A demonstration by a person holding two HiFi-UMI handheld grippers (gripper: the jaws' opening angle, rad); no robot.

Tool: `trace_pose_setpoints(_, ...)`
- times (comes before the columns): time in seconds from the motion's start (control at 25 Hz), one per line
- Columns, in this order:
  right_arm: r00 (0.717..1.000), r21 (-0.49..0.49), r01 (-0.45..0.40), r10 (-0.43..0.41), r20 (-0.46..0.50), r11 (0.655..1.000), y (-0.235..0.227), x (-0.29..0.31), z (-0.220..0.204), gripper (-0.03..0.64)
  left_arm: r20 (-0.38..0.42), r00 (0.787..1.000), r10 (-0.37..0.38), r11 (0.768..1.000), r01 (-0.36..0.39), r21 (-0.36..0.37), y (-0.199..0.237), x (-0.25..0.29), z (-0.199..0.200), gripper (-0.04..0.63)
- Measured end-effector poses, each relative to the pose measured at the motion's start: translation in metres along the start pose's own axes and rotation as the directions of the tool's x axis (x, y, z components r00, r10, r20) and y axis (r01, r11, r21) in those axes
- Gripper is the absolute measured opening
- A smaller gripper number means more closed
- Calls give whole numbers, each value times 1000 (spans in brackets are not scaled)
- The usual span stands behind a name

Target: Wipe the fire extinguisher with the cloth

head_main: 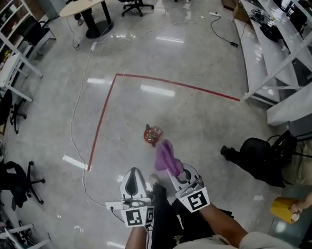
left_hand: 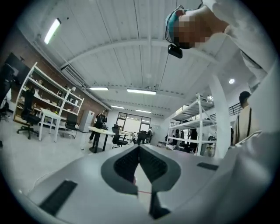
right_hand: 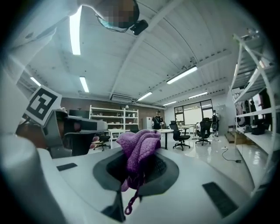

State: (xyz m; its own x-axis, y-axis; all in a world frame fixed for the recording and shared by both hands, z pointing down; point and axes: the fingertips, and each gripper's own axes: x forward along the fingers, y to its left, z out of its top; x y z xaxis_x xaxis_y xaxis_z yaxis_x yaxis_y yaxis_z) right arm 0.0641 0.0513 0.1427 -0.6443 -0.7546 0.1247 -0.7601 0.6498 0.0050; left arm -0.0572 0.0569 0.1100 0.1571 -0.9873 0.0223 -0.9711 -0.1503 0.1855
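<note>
Glossy floor (head_main: pixel 194 53), fire extinguisher (head_main: pixel 153 135) (top only), cloth (head_main: pixel 166 158) clamped

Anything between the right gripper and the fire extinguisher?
Only the cloth. It is clamped in the right gripper and sticks out toward the fire extinguisher. The head view shows this.

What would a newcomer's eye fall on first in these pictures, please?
The purple knitted cloth clamped in the right gripper stands out, close to the small red fire extinguisher on the glossy grey floor. A red tape line angles across the floor beyond, and the left gripper is shut on nothing.
</note>
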Motion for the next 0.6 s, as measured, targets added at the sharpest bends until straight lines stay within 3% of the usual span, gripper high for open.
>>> trace_pose_setpoints(0.12, 999, 33, 31, -32, 26, 999, -1, -33, 61, 49, 29, 999, 35, 999, -36, 25, -28, -23, 55, 5)
trace_pose_setpoints(0.28, 997, 41, 61, -63, 54, 997, 3, -58, 115, 49, 72, 997, 27, 999, -30, 37, -50, -45, 107, 5)
trace_pose_setpoints(0.6, 988, 9, 134, -134, 76, 991, 30, -103, 152, 49, 57, 998, -16, 999, 15, 32, -68, -91, 129, 5)
